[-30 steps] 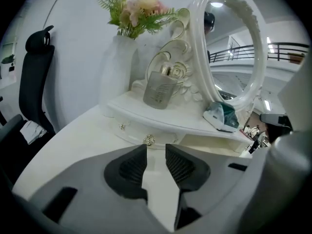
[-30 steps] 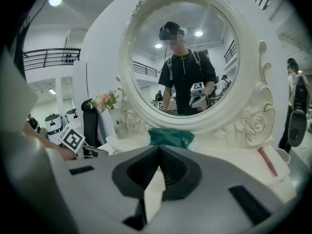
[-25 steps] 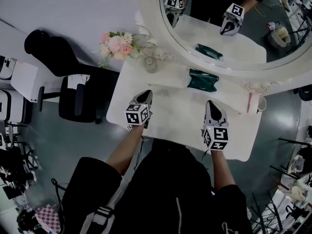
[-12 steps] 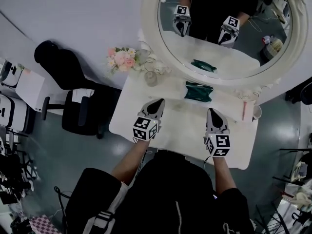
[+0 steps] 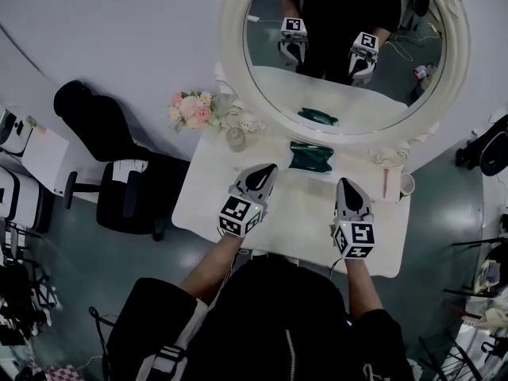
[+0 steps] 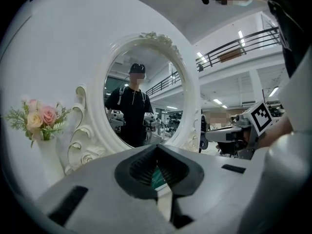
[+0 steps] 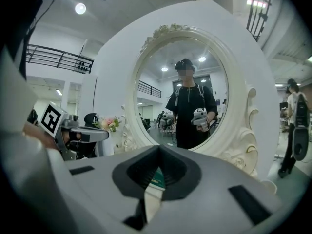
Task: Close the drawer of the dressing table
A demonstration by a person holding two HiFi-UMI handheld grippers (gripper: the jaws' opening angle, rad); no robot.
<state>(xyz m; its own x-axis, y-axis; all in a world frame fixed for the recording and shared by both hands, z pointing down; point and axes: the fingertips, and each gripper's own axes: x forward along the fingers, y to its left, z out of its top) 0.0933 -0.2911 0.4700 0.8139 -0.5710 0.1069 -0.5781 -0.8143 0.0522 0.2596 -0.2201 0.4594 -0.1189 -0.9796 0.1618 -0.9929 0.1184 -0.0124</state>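
Both sets of fingers are clenched with nothing in them. On the left gripper [image 6: 157, 148] the fingers [image 6: 138, 168] meet at the tips, leaving only the little diamond-shaped gap behind them. The right gripper [image 7: 158, 148] looks the same, and through both gaps you just see a bit of green from the pouch [image 5: 311, 156] lying at the foot of the mirror [image 5: 341, 54]. From the head view, both grippers hover over the white bench [image 5: 198, 197] in front of the mirror, pointing toward it, the left one [image 5: 268, 169] angled in a bit and the right one [image 5: 347, 183] straighter; can't tell if either touches the top. A pink and white flower bunch [image 5: 189, 108] sits to the mirror's lower left, and a black office chair [image 5: 119, 177] stands on the grey floor farther out that side. The mirror shows the person in black with both grippers. As for the drawer, it'd be at the bench edge farthest from the mirror, but the person's body and arms cover that bit, so I can't make out if it's open.
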